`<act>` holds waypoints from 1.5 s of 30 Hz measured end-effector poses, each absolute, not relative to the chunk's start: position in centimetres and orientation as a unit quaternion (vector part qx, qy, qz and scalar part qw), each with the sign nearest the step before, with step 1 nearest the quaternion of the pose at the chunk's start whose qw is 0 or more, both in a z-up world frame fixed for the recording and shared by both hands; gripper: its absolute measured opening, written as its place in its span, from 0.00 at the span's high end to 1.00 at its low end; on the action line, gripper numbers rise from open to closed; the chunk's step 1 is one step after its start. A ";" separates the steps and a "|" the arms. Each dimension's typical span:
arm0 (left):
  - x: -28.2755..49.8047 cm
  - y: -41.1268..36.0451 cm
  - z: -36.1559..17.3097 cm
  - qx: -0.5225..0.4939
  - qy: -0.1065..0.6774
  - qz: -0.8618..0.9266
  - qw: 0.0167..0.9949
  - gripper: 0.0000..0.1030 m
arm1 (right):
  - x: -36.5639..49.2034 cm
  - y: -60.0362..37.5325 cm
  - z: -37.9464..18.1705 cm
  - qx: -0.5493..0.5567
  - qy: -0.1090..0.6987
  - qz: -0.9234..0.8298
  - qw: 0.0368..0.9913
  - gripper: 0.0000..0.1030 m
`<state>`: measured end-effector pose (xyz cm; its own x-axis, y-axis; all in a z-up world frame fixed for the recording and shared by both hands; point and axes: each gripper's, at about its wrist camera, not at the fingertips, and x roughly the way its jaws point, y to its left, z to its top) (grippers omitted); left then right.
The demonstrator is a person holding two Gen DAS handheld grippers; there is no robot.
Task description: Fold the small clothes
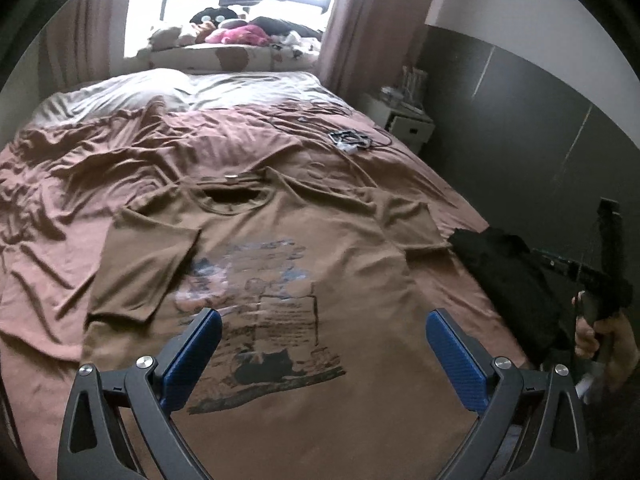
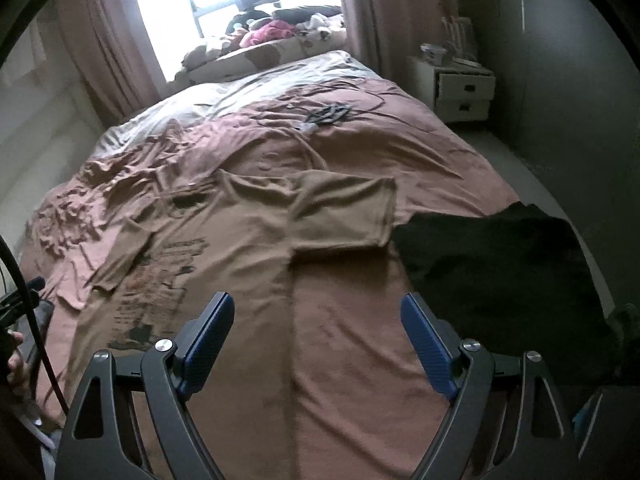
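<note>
A brown T-shirt (image 1: 288,240) with a dark and pale blue print lies flat, front up, on the bed, collar toward the window. Its left sleeve (image 1: 144,264) is folded in over the chest; its right sleeve (image 2: 344,212) lies spread out. My left gripper (image 1: 322,320) hovers open above the printed chest, nothing between its blue pads. My right gripper (image 2: 316,308) is open too, over the shirt's right side edge (image 2: 292,300) and the bedsheet beside it. In the left wrist view a hand holding the right gripper's handle (image 1: 604,320) shows at the right edge.
A black garment (image 2: 496,264) lies on the bed's right side, next to the spread sleeve. The pink-brown bedsheet (image 1: 80,184) is rumpled at left. Cables and a small dark object (image 1: 352,138) lie farther up the bed. A white nightstand (image 2: 460,88) stands by the wall.
</note>
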<state>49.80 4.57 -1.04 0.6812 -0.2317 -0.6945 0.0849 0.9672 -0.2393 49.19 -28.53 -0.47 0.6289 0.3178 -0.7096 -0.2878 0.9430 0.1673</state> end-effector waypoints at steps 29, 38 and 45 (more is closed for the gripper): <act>61.7 6.1 -11.9 -0.145 0.419 -0.071 0.894 0.16 | 69.2 -29.7 -10.6 0.121 0.479 0.168 0.853 0.48; 63.3 8.7 -14.2 -0.167 0.425 -0.049 0.888 0.20 | 75.4 -27.5 -13.5 0.082 0.526 0.137 0.836 0.67; 63.5 9.4 -15.0 -0.177 0.428 -0.048 0.885 0.21 | 77.1 -26.8 -15.0 0.052 0.541 0.118 0.831 0.99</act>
<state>63.51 9.40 -14.95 0.6285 -0.2360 -0.7412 -0.0671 0.9329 -0.3539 77.09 -26.85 -14.99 0.3866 0.2524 -0.8871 -0.1388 0.9668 0.2146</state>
